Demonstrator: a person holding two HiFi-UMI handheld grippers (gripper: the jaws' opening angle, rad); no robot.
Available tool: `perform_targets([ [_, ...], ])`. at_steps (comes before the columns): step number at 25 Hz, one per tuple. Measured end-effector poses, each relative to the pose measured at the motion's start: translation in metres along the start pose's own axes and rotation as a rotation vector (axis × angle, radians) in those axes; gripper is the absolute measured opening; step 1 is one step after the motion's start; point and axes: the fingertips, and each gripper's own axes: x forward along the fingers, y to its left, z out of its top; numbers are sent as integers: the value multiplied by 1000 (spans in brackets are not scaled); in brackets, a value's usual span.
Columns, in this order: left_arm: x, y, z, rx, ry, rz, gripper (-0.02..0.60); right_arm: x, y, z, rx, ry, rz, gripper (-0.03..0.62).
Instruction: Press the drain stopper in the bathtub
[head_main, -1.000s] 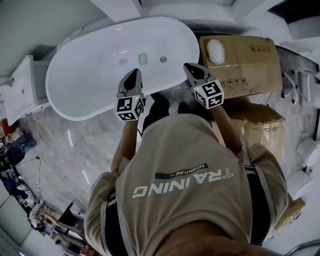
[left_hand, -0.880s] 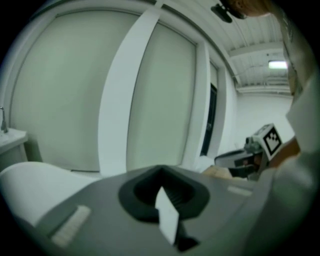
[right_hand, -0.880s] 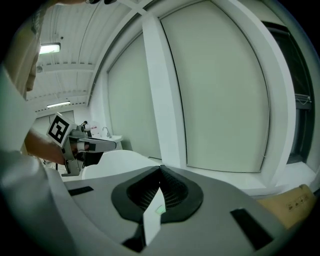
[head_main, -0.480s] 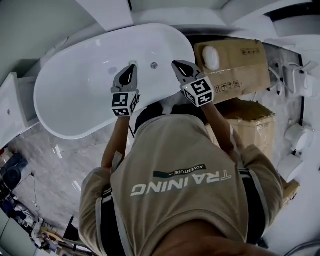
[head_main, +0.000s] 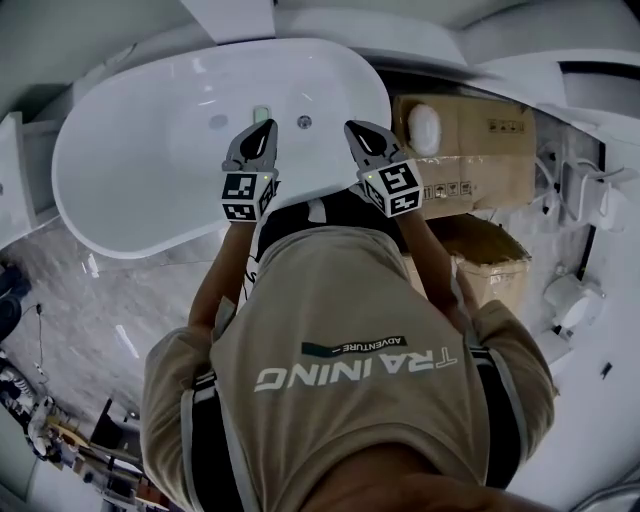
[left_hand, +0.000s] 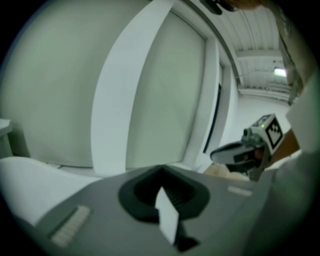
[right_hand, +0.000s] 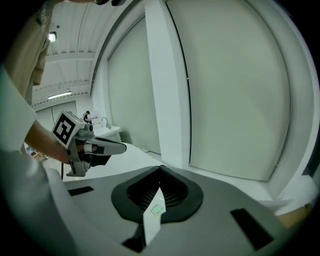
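The left gripper (head_main: 262, 135) has its two jaws pressed together with nothing between them; its own view shows them meeting at one point (left_hand: 161, 170). The right gripper (head_main: 358, 132) is the same, jaws together and empty (right_hand: 161, 168). Both are held side by side, a little apart from each other, and both point forward over the near rim of the white bathtub (head_main: 120, 230). Each one carries its marker cube at the back, the left cube (head_main: 247, 195) and the right cube (head_main: 393, 187). In the head view the drain stopper (head_main: 304, 122) appears as a small round grey disc on the floor of the tub, and it lies between the two gripper tips and slightly beyond them; neither gripper touches it. Just beside the tip of the left gripper there is a small pale green rectangular piece (head_main: 260, 114) on the tub floor. To the right of the tub stands a cardboard box (head_main: 480, 150), with a second box (head_main: 495, 260) nearer to the person. Behind the tub, both gripper views show a white pillar (right_hand: 167, 80) against a pale wall.
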Motion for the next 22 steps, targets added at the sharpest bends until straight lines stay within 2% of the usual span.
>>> perform_targets([
  [7, 31, -16, 4, 35, 69, 105, 2, 28, -44, -26, -15, 38, 149, 9],
  [9, 40, -16, -1, 21, 91, 133, 2, 40, -57, -42, -28, 75, 183, 8],
  [12, 57, -5, -15, -24, 122, 177, 3, 61, -67, -63, -169, 153, 226, 8],
  [14, 67, 2, -30, -67, 151, 195, 3, 70, -62, -74, -266, 175, 273, 8],
  [16, 78, 8, -49, -94, 184, 201, 2, 79, -57, -90, -303, 202, 321, 8],
  [19, 100, 21, -77, -117, 213, 193, 2, 98, -54, -123, -329, 264, 377, 9],
  [22, 111, 32, -121, -130, 269, 177, 3, 115, -41, -169, -312, 339, 417, 9],
])
